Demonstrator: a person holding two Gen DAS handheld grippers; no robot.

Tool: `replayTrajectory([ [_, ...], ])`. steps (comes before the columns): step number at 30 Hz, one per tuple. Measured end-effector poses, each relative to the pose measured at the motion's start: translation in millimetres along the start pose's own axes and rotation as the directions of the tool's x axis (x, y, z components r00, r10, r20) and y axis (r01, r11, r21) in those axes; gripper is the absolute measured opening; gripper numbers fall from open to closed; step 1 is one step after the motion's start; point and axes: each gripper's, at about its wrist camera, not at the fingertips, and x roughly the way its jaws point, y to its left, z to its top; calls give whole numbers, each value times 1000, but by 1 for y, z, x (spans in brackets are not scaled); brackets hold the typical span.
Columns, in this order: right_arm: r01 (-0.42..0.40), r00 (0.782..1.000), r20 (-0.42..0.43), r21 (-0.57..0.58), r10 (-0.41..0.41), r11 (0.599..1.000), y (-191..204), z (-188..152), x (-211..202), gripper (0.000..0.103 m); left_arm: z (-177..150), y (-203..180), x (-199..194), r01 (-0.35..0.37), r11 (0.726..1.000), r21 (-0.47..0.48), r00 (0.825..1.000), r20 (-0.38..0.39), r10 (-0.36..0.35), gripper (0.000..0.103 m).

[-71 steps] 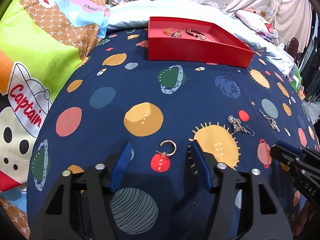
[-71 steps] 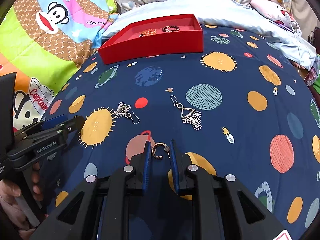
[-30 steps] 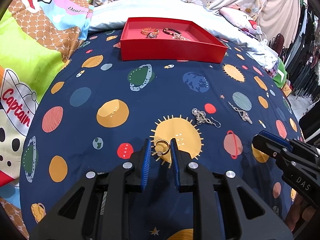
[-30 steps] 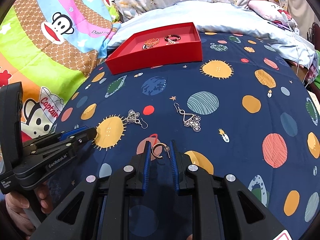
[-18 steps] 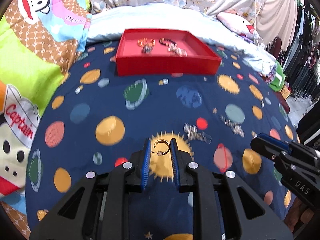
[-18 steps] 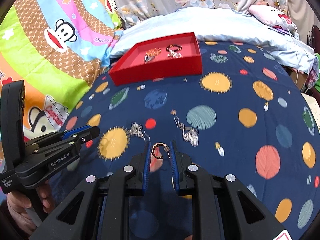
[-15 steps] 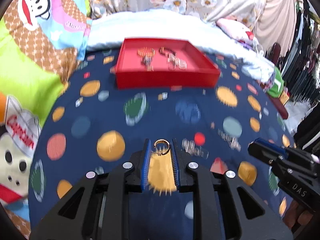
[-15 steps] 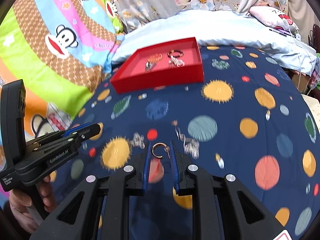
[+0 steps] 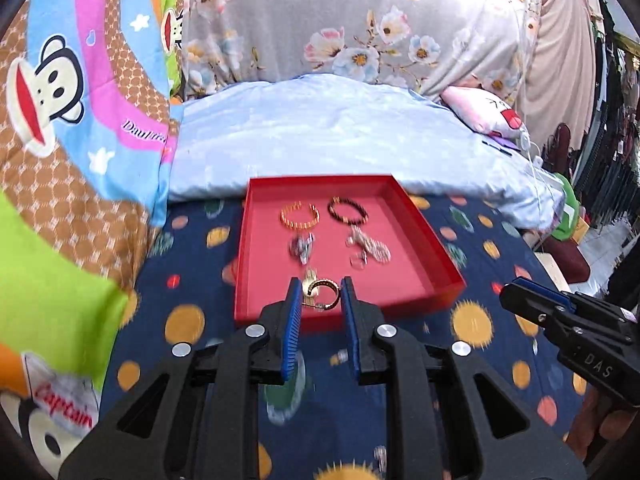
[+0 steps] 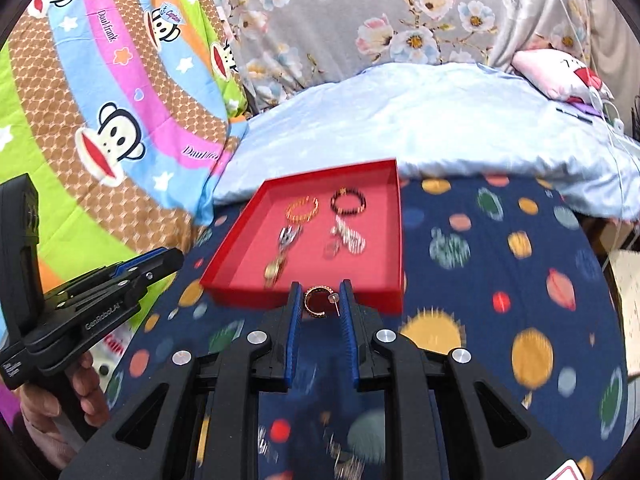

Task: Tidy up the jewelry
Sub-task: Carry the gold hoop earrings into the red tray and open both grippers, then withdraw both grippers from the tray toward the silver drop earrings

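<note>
A red tray (image 9: 432,248) lies on the planet-print bedspread and holds a gold bracelet (image 9: 300,218), a dark beaded bracelet (image 9: 347,210) and some silver pieces. My left gripper (image 9: 319,292) is shut on a gold hoop earring (image 9: 322,290), held over the tray's near edge. My right gripper (image 10: 319,300) is shut on a matching gold hoop earring (image 10: 316,300), just short of the tray's (image 10: 240,256) front wall. Each gripper also shows in the other's view: the right (image 9: 568,328), the left (image 10: 100,292).
A pale blue pillow (image 9: 320,128) lies behind the tray. A cartoon monkey blanket (image 9: 60,160) rises on the left. Floral fabric (image 10: 360,20) hangs at the back. The bed edge with clutter beyond is on the right (image 9: 580,240).
Both grippers closed on hoop earrings, lifted them off the bedspread and moved forward to the red tray. The silver dangle earrings on the bedspread have dropped out of view.
</note>
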Motion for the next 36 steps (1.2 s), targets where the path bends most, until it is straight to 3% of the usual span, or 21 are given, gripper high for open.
replayTrajectory([
  [11,5,1000,-22,-16,-6,1000,-3,37,62,17,31,2,61,-17,1000,7,999,-28,17,19],
  [20,15,997,-75,-5,-15,1000,-14,37,99,17,28,4,103,-28,1000,6,996,-90,28,19],
  [31,20,994,-109,-5,-21,1000,-18,33,118,19,18,3,124,-30,1000,7,990,-135,30,19],
  [32,23,995,-99,-2,-23,1000,-18,33,115,21,18,3,123,-43,999,5,990,-132,44,24],
  [35,31,997,-72,4,-31,1000,-16,35,103,34,18,4,116,-81,997,1,990,-115,80,54],
  [36,36,997,-61,5,-36,999,-15,35,97,37,19,4,110,-92,996,-2,991,-99,92,55],
])
